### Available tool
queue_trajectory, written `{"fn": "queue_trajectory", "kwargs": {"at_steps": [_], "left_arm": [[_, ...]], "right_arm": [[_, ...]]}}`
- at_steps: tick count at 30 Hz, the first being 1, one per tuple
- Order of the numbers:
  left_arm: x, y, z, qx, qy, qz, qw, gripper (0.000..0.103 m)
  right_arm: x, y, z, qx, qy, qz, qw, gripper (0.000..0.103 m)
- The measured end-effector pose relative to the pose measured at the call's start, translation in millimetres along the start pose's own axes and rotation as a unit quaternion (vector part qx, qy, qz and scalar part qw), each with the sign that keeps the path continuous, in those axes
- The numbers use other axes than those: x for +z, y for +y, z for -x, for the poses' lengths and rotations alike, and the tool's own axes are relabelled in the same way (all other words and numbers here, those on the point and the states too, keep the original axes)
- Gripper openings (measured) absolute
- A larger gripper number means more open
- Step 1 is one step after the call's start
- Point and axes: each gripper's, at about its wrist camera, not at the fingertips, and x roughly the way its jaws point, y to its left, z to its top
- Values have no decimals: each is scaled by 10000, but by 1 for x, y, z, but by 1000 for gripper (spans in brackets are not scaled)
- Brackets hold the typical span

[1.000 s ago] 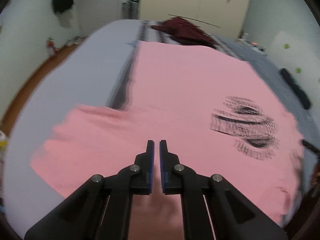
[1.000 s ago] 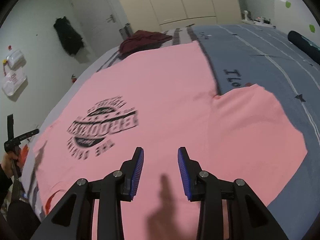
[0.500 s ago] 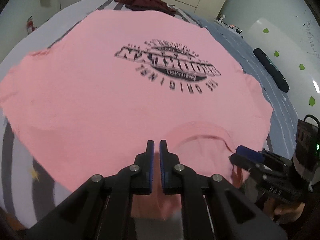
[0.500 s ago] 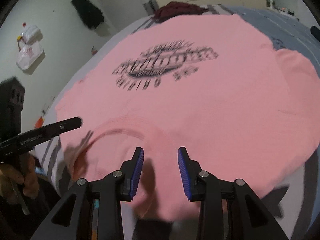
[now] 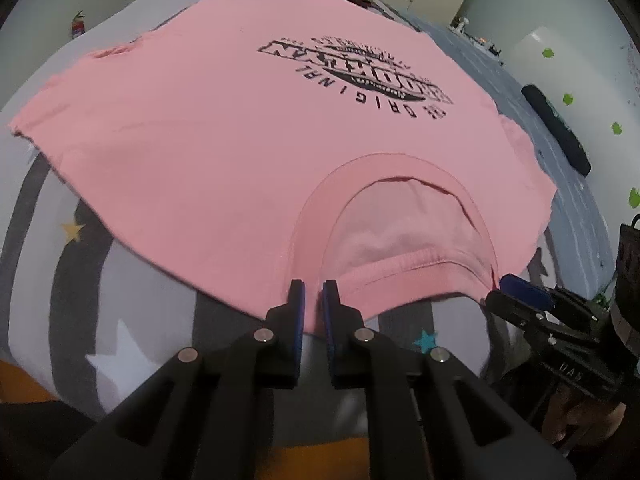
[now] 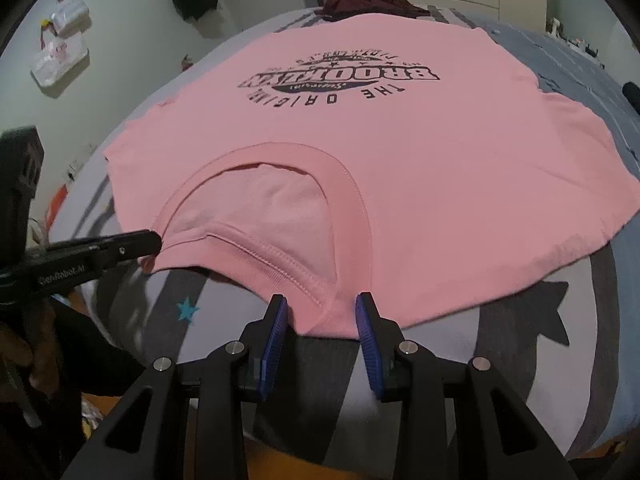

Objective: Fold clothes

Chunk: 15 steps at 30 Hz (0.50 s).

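Left wrist view: we found the left gripper (image 5: 313, 294) just parting and the right gripper (image 6: 320, 314) spread, both empty at the flat pink cotton T-shirt (image 5: 224, 136)'s ribbed collar (image 5: 400, 268), so we judged symmetric shoulder pinches best.

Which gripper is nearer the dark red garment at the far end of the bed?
Neither clearly. The left gripper and right gripper both sit at the pink T-shirt's neckline, the shirt's whole length from the dark red garment.
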Motion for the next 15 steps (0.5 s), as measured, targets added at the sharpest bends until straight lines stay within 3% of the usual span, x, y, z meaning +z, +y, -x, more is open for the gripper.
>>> {"fn": "queue_trajectory", "kwargs": {"at_steps": [2,5,9,15], "left_arm": [[-4,0,6,-19,-69,30,10000,20],[-8,-6,13,32,-241,-124,9996,55],[-13,-16,19,152,-444,-381,9982,57],[-19,-8,5,350,-302,-359,9983,54]], "right_arm": [[-1,-5,7,35,-13,-148,9999,32],[-4,-8,18,95,-136,-248,9996,32],[-2,-5,21,71,-270,-205,9994,32],[0,2,12,-90,-228,-113,9996,32]]}}
